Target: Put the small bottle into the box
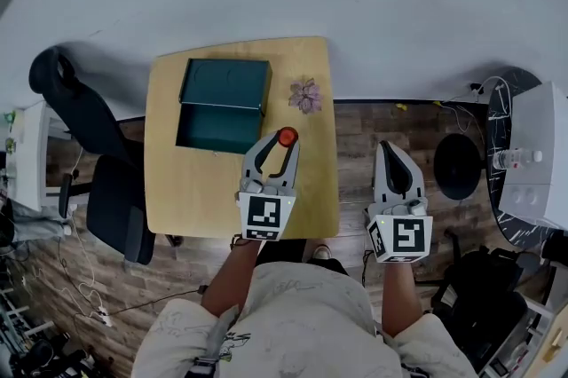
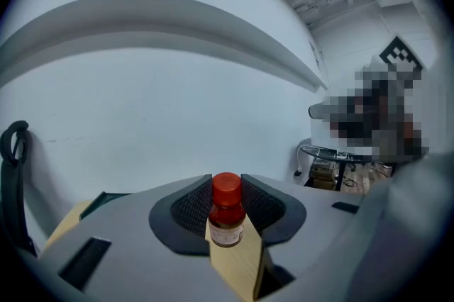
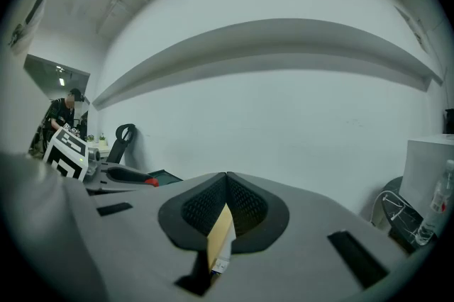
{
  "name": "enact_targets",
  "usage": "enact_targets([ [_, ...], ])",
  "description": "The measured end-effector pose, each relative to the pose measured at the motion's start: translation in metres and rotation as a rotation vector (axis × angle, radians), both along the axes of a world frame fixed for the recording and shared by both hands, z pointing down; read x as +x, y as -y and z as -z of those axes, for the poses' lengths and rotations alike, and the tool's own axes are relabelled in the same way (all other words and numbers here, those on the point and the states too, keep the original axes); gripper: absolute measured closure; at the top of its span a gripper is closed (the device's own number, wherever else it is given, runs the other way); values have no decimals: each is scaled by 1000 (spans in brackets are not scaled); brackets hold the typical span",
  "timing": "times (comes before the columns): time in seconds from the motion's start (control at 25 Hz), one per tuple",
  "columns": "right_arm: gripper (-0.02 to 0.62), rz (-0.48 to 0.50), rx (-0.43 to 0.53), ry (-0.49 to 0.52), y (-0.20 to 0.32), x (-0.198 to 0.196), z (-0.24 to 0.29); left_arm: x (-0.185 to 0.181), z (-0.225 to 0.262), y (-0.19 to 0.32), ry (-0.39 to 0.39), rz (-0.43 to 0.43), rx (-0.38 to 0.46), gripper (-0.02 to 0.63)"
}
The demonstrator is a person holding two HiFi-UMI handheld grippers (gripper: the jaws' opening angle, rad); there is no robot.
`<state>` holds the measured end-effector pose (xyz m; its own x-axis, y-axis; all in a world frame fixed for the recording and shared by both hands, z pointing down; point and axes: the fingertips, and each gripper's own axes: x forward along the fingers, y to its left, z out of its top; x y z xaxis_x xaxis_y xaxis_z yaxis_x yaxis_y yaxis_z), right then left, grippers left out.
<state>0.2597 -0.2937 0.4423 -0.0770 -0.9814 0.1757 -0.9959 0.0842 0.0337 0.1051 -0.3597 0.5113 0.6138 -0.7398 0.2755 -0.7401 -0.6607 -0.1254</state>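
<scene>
Left gripper view showed left gripper (image 2: 227, 186) grasping the small bottle (image 2: 227, 221), seemingly off the counter (image 1: 204, 190); right gripper (image 3: 226, 180) jaws clenched, empty.

Wooden table (image 1: 197, 190), open teal box (image 1: 222, 106), purple flower (image 1: 305, 95)

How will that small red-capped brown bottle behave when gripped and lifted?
Probably light: the small brown red-capped bottle sits upright in the left hand-held gripper. Its round body might pivot between the pads. Narrow, it could tip when released.
</scene>
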Motion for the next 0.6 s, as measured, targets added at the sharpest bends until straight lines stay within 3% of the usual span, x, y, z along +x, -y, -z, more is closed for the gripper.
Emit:
enact_targets([
  [0.32,581,10,85,11,-15,-9,31,-23,75,-11,-50,69,153,479],
  [0.6,581,46,126,11,-36,-21,46,-40,93,-35,-39,107,194,479],
])
